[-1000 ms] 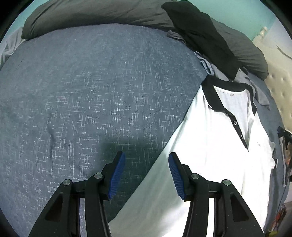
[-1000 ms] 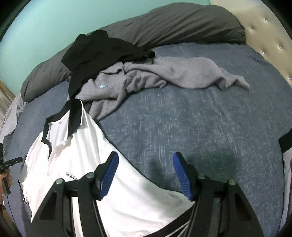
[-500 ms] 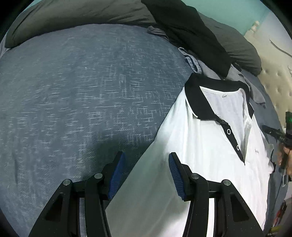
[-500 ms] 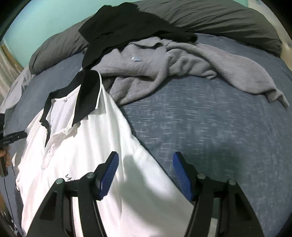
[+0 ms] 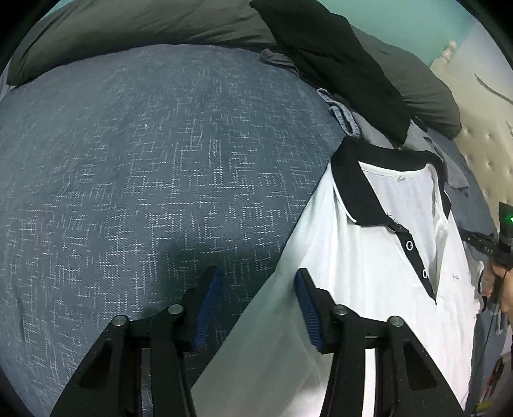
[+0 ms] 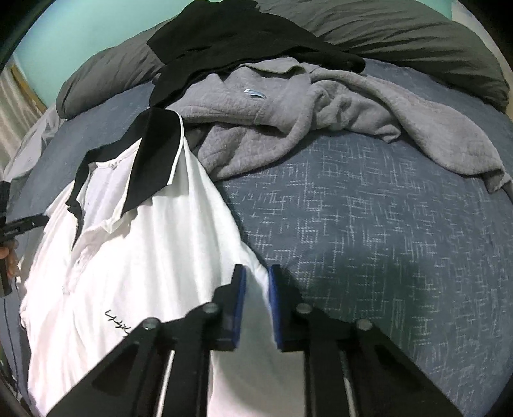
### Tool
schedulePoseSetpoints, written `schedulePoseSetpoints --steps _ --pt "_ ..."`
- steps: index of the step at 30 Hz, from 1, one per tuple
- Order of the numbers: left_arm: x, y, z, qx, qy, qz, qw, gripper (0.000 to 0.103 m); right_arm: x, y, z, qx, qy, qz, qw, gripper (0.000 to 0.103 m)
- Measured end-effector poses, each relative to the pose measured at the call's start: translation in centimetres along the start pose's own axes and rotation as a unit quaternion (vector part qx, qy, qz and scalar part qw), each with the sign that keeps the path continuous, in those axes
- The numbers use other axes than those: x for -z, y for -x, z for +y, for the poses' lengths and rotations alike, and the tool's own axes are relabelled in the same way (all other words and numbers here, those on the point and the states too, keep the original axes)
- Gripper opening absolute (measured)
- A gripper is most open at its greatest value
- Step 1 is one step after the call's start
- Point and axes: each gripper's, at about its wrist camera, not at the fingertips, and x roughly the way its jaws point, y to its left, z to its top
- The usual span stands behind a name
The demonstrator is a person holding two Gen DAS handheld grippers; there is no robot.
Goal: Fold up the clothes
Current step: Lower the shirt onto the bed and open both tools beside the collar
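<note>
- White polo (image 5: 362, 288) w/ black collar (image 5: 356, 189) is lying flat on the blue bed cover (image 5: 160, 166), collar pointing toward the pillows (image 5: 128, 29).
- Left gripper (image 5: 256, 304) is hovering over the polo's one side edge; jaws have just been closing a bit but are standing apart, one blue pad over the cover, the other over white fabric. The edge is running between them, not pinched.
- Right gripper (image 6: 257, 301) is sitting at the polo's (image 6: 128, 256) opposite side edge; jaws have just been closing and are now narrow, w/ the white edge passing between the pads. Whether the pads are actually pressing the cloth: can't tell.
- Grey top (image 6: 320, 118) is lying crumpled beyond the collar, touching it; black garment (image 6: 231, 38) is draping over it and onto the pillows.
- In the left view, a hand (image 5: 500, 288) is showing at the far right rim, holding the other gripper's black handle.
- Small script logo (image 6: 117, 322) is showing on the chest, just beside the right gripper.
</note>
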Motion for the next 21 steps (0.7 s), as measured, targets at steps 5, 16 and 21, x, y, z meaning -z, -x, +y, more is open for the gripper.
schedulePoseSetpoints --steps 5,16,21 --pt "-0.1 -0.3 -0.3 0.0 -0.009 0.005 0.9999 0.011 0.0 0.3 -0.5 0.01 0.0 -0.007 1.0 0.004" --pt "-1.9 0.9 2.7 -0.043 0.035 -0.006 0.9984 0.004 -2.6 2.1 -3.8 0.08 -0.032 -0.041 0.995 0.003" --pt "-2.6 0.5 3.6 -0.044 0.042 -0.002 0.9982 0.004 -3.0 0.9 -3.7 0.086 -0.025 -0.029 0.996 0.003"
